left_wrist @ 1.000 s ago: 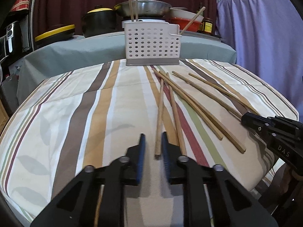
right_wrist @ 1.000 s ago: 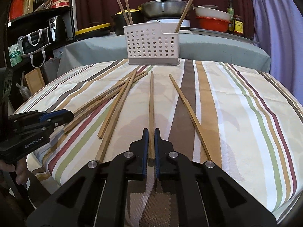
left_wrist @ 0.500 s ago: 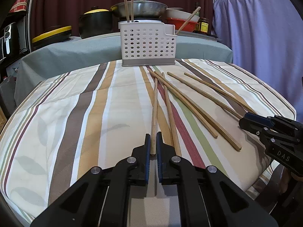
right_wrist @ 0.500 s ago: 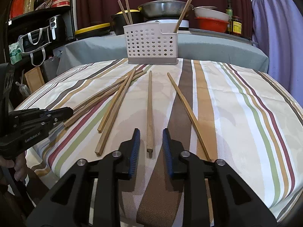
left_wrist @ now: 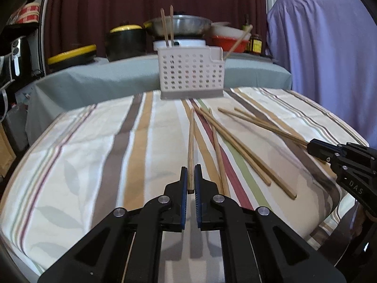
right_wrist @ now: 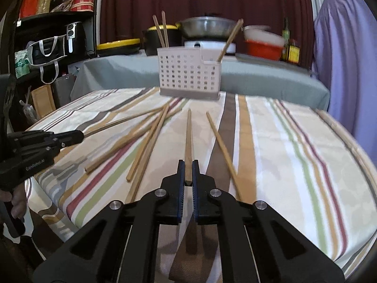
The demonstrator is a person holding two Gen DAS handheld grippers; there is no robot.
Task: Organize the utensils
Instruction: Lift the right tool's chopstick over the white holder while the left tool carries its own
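Observation:
Several wooden chopsticks lie loose on the striped tablecloth [left_wrist: 99,146]. My left gripper [left_wrist: 190,176] is shut on the near end of one chopstick [left_wrist: 191,141], which points toward the white perforated holder [left_wrist: 191,76]. In the right wrist view my right gripper [right_wrist: 188,172] has its jaws closing, and the pads press the near end of another chopstick [right_wrist: 188,136]. The holder [right_wrist: 188,73] stands at the table's far edge with two chopsticks upright and one leaning in it. Each gripper shows in the other's view: the right gripper [left_wrist: 314,148], the left gripper [right_wrist: 77,135].
Behind the holder a grey-covered counter [right_wrist: 122,70] bears pots, a steel wok [right_wrist: 207,27], a red bowl and bottles. A black shelf [right_wrist: 47,35] with bags stands at the left. A purple cloth [left_wrist: 329,59] hangs at the right. The tablecloth rounds off toward me.
My left gripper closed on its chopstick after standing open around it. My right gripper opened off its chopstick half a second ago and has closed on it again.

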